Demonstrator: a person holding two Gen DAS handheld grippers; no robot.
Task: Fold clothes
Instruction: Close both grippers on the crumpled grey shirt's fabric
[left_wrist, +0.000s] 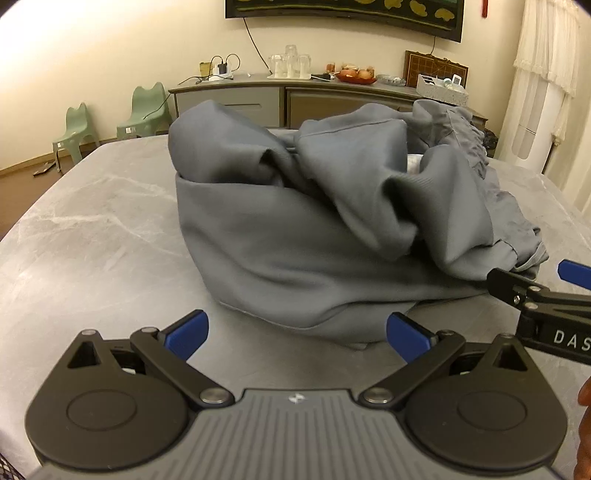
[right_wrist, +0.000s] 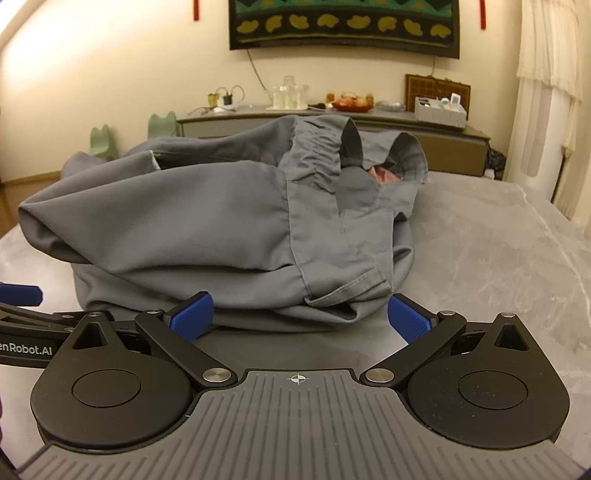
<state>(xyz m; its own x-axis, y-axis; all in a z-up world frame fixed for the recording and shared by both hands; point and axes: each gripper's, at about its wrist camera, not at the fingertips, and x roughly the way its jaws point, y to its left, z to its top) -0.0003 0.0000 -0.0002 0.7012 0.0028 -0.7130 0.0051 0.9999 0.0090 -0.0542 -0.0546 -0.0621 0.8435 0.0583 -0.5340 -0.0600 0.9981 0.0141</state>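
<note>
Garment (left_wrist: 295, 229): grey trousers, crumpled in a loose heap on the grey marbled table (left_wrist: 92, 221), roughly mid-table and just ahead of both grippers. Left gripper (left_wrist: 295, 334): jaws wide apart, blue pads (left_wrist: 188, 332) empty, hovering just short of the heap's near hem; no contact with the cloth visible. Right gripper (right_wrist: 299, 319): jaws likewise spread, nothing between the pads (right_wrist: 408, 317); its left pad sits right at the lower edge of the heap, whether it touches the fabric cannot be told. From the left wrist view the right gripper (left_wrist: 576, 273) enters at the right edge, close against the heap's side. From the right wrist view the left gripper (right_wrist: 20, 295) shows at the left edge, only partly in frame. Waistband (right_wrist: 314, 155), elasticated and gathered, lies on the upper far side of the heap, with the opening turned up and a pinkish patch (right_wrist: 384, 175) visible inside. A belt loop or tab (right_wrist: 354, 284) hangs near the front edge. Background: sideboard (left_wrist: 258, 96) against the wall carrying glasses (left_wrist: 290, 62), a fruit bowl (left_wrist: 356, 75) and a box (left_wrist: 441, 88); two green chairs (left_wrist: 146, 110) on the floor at left; dark wall hanging (right_wrist: 343, 26) above; curtain (right_wrist: 550, 74) at right.
</note>
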